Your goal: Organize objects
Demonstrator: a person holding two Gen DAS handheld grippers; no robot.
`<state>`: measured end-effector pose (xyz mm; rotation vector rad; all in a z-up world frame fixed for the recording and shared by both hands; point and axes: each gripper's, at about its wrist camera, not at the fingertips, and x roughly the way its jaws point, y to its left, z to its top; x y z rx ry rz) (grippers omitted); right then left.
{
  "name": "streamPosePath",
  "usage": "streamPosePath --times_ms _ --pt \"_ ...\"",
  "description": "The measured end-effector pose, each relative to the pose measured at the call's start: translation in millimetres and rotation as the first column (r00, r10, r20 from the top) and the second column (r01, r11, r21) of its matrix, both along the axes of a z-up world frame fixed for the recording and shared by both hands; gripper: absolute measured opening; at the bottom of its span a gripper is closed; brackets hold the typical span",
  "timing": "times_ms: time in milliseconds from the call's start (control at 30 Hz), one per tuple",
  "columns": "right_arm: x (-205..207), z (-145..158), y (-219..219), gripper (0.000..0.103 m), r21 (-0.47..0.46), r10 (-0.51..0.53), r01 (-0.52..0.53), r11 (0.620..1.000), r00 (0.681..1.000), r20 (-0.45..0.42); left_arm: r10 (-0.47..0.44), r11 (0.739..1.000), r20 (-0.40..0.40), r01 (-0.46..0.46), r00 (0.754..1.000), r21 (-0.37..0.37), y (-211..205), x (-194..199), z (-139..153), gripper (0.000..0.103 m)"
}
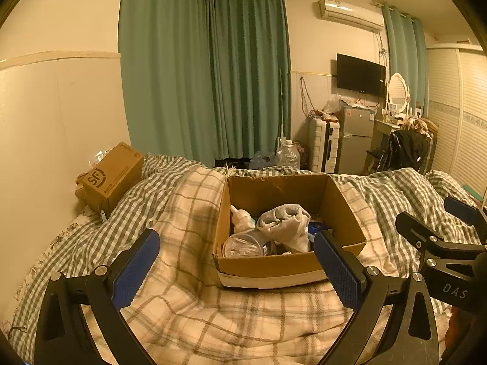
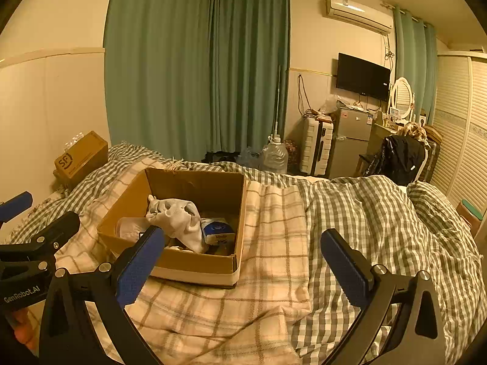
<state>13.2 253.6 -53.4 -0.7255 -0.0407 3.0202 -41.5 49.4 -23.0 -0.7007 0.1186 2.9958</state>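
An open cardboard box sits on the plaid blanket on the bed. Inside lie a grey-white bundle of cloth, a white bottle, a clear plastic jar on its side and a blue-and-white packet. My left gripper is open and empty, just in front of the box. My right gripper is open and empty, over the blanket to the right of the box. Each gripper shows at the edge of the other's view.
A checked duvet covers the bed to the right. A brown SF parcel box stands by the wall at the far left. Beyond the bed are green curtains, a water jug, a suitcase, a small fridge and a chair with a black jacket.
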Motion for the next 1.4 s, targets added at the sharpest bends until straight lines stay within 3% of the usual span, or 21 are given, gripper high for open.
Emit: streamPosePath --times_ms 1400 --pt "-0.7 -0.9 -1.0 0.103 -0.002 0.002 -0.002 1.000 1.000 0.005 0.021 1.000 0.016 -0.021 1.000 0.009 -7.5 -1.2 -4.0 0.103"
